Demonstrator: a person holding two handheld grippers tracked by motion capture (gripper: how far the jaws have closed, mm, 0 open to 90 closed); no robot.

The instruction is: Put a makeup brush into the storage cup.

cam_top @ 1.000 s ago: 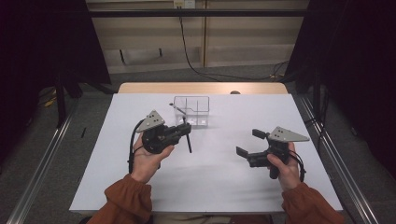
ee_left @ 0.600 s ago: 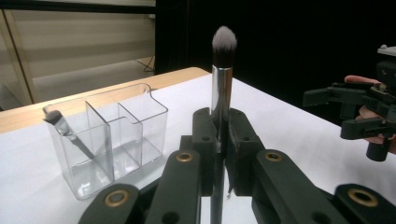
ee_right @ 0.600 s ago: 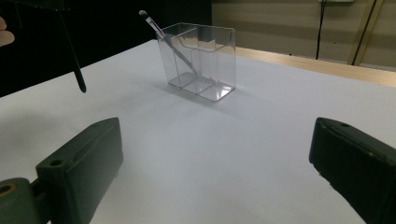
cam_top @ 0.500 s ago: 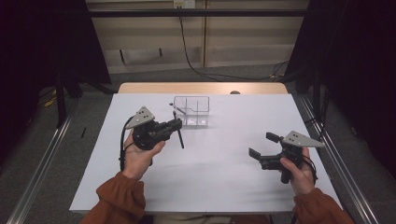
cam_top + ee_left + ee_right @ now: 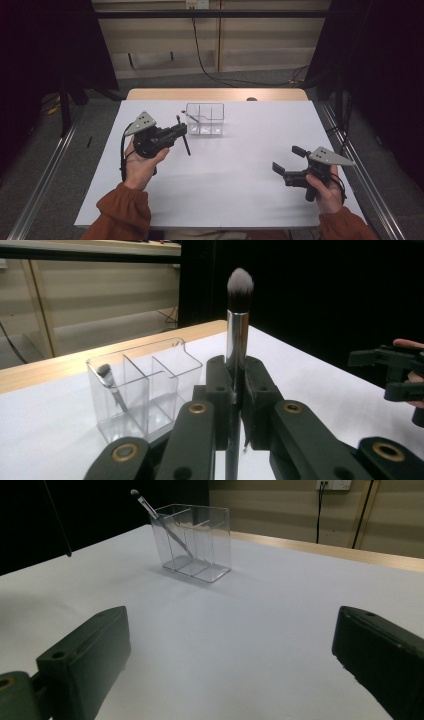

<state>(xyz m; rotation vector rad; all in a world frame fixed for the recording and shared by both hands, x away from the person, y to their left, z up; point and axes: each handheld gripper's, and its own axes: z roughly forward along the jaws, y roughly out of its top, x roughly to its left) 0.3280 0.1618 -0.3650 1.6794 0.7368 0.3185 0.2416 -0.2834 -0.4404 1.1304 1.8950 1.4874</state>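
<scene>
My left gripper [image 5: 181, 131] is shut on a makeup brush [image 5: 185, 140], raised over the white table [image 5: 240, 190] just left of a clear divided organizer [image 5: 205, 119]. In the left gripper view the brush [image 5: 237, 325] stands upright between the jaws, grey bristles on top, with the organizer [image 5: 145, 382] behind it on the left. A small thin brush [image 5: 192, 116] leans in the organizer's left compartment. At the near right, my right gripper [image 5: 287, 158] is open and holds nothing. The right gripper view looks across bare table toward the organizer [image 5: 195, 540] and the small brush [image 5: 161, 519].
A bare wooden strip [image 5: 215, 94] shows along the table's far edge, and metal rails [image 5: 45, 175] run along both sides. A cable [image 5: 210, 65] hangs down the back wall. The right gripper [image 5: 395, 377] appears at the far right of the left gripper view.
The left hand has carried the brush to the left and slightly farther back. The right hand has drifted right toward the table's near right corner, its jaws still open.
</scene>
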